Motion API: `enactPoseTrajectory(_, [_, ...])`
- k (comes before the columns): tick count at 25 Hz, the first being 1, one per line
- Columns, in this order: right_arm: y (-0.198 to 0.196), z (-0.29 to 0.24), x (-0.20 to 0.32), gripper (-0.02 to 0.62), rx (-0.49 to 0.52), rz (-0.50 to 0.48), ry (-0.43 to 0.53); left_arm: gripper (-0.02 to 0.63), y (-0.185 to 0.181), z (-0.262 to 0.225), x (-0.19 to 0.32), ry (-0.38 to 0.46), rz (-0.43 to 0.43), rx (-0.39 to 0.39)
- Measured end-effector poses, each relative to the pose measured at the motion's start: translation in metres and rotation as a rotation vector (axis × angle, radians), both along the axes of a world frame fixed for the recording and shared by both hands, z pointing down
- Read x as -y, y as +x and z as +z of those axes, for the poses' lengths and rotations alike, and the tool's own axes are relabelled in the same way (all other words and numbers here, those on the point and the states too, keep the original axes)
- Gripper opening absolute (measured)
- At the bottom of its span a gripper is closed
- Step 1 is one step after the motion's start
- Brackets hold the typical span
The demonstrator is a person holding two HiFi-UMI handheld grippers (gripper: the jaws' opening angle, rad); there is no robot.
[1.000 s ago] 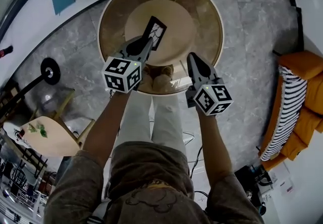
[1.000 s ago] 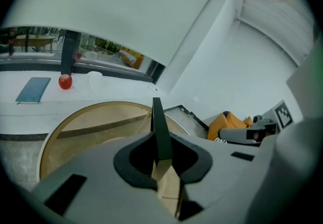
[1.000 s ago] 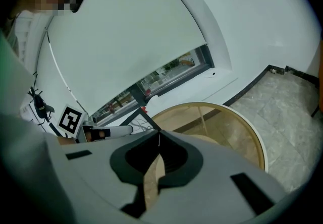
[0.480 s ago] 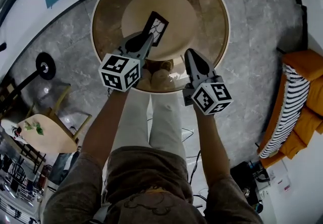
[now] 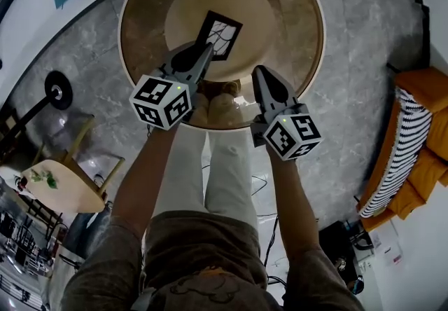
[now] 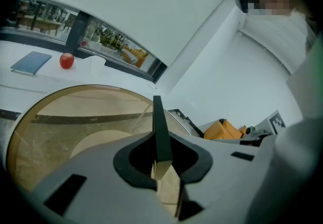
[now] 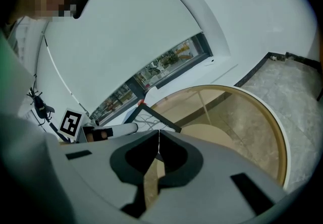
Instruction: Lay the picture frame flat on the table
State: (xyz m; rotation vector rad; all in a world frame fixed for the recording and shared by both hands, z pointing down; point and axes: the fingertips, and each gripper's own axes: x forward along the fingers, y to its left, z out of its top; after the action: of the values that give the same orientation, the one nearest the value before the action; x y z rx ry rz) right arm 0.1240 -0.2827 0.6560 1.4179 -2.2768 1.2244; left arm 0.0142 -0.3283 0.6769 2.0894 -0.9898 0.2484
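- We had the picture frame (image 5: 221, 34) clamped by its near edge in the left gripper (image 5: 204, 56), with the jaws pressed on the dark moulding. The frame hung tilted over the round glass table (image 5: 297, 19), not lying flat.
- The right gripper (image 5: 259, 75) hovered just beside it, its jaws pressed together with nothing between them.
- We judged the step in hand to be the lowering: the frame was over the table top but not yet laid down.
- The next move, as we saw it, called for bringing the far edge down to the glass, tipping the frame level, and only then loosening the left jaws.
- The gripped edge sat hidden inside the jaws.
- Through the clear top we could not tell whether any part of the frame touched the table.
- The back of the frame was out of sight.
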Motion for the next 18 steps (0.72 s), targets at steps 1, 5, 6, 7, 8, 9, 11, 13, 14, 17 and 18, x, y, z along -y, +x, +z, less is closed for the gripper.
enactPoseTrajectory(1, [0.000,0.002,-0.001,0.020,0.001,0.001,-0.002,0.058,0.000,0.001,0.001,-0.002,-0.007,-0.008])
enactPoseTrajectory(5, [0.001,0.008,-0.003,0.020,0.004,0.003,-0.012,0.060,0.000,0.005,0.006,-0.012,-0.029,-0.028])
enactPoseTrajectory(6, [0.000,0.009,-0.004,0.020,0.003,0.001,-0.014,0.060,0.000,0.006,0.006,-0.017,-0.032,-0.030])
enactPoseTrajectory(7, [-0.001,0.010,-0.005,0.020,0.002,-0.001,-0.015,0.060,0.000,0.009,0.006,-0.025,-0.034,-0.031])
enactPoseTrajectory(8, [-0.001,0.011,-0.005,0.020,0.000,-0.004,-0.017,0.060,0.000,0.012,0.006,-0.033,-0.035,-0.030])
enactPoseTrajectory(9, [-0.002,0.012,-0.006,0.020,-0.001,-0.008,-0.019,0.060,0.000,0.015,0.005,-0.041,-0.036,-0.028])
enactPoseTrajectory(11, [-0.003,0.013,-0.006,0.020,-0.002,-0.011,-0.023,0.060,-0.001,0.021,0.004,-0.055,-0.041,-0.030])
enactPoseTrajectory(13, [-0.003,0.014,-0.006,0.020,-0.004,-0.012,-0.026,0.060,-0.002,0.023,0.004,-0.065,-0.050,-0.039])
enactPoseTrajectory(14, [-0.003,0.014,-0.006,0.020,-0.006,-0.011,-0.027,0.061,-0.003,0.024,0.004,-0.068,-0.054,-0.042])
enactPoseTrajectory(17, [-0.001,0.014,-0.005,0.020,-0.008,-0.006,-0.030,0.067,-0.005,0.027,0.005,-0.076,-0.068,-0.043])
enactPoseTrajectory(18, [0.000,0.016,-0.005,0.020,-0.009,-0.004,-0.031,0.071,-0.006,0.029,0.005,-0.078,-0.072,-0.040])
